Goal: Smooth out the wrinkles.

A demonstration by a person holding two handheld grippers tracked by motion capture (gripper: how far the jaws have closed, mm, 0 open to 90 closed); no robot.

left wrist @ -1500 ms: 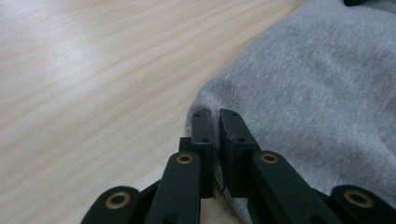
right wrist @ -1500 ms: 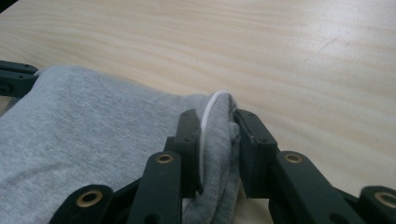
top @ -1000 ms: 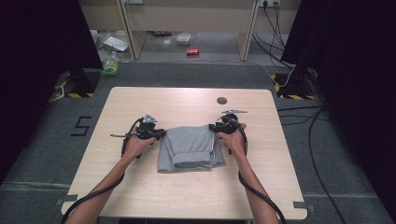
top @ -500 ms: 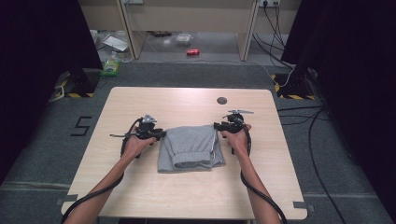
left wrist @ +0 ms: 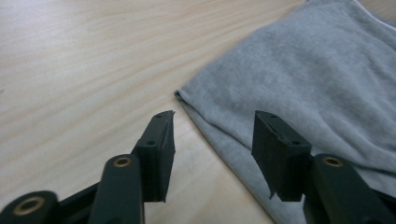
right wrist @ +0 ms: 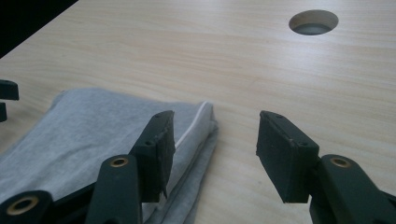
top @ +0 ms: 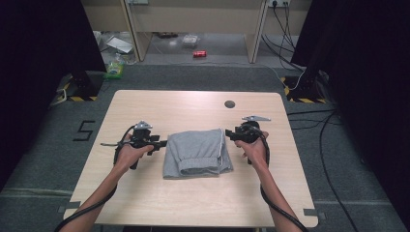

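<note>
Left gripper (top: 162,143) mid-left of the high view: jaws have just been opening, spread now, nothing pinched, cloth edge below them. Right gripper (top: 228,135) right of center: same, jaws just opened, apart and empty. I see the folded grey cloth (top: 197,152) flat on the surface (top: 193,203), center frame, between both grippers.

Lab recording bay (black curtains (top: 43,72), hazard-taped stands (top: 80,89), trailing floor cables (top: 333,159))
</note>
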